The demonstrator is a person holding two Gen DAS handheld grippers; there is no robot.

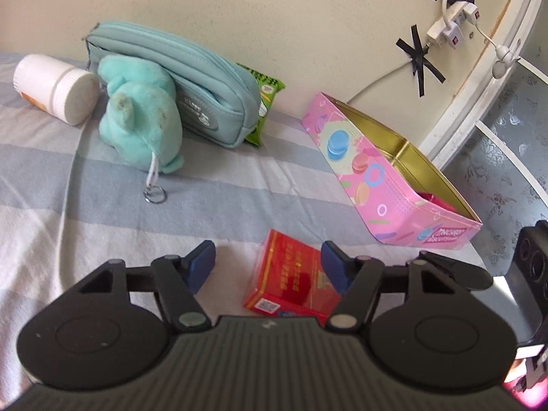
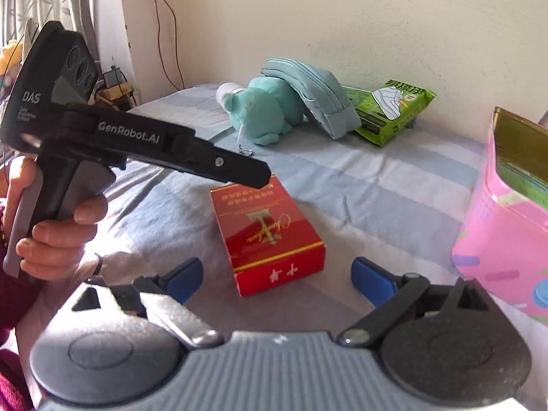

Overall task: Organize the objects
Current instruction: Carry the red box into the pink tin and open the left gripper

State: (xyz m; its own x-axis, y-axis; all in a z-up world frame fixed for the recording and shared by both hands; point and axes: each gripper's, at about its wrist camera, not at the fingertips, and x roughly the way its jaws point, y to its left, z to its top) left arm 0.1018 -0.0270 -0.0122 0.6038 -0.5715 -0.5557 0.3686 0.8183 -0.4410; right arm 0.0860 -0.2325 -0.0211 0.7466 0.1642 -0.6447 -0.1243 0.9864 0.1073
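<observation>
A red box (image 1: 291, 277) lies flat on the striped bed sheet (image 1: 239, 185). My left gripper (image 1: 269, 265) is open, its blue pads either side of the box, the right pad close to its edge. In the right wrist view the same red box (image 2: 265, 233) lies just ahead of my open, empty right gripper (image 2: 277, 277). The left gripper (image 2: 253, 171) reaches in from the left above the box's far end. An open pink tin (image 1: 387, 178) stands to the right, something red inside; it also shows in the right wrist view (image 2: 507, 226).
Against the wall lie a white bottle (image 1: 54, 85), a teal plush toy (image 1: 144, 123) with a key ring, a teal pencil pouch (image 1: 191, 85) and a green packet (image 2: 390, 113). Plugs and cables (image 1: 452, 24) hang on the wall. The bed edge is right of the tin.
</observation>
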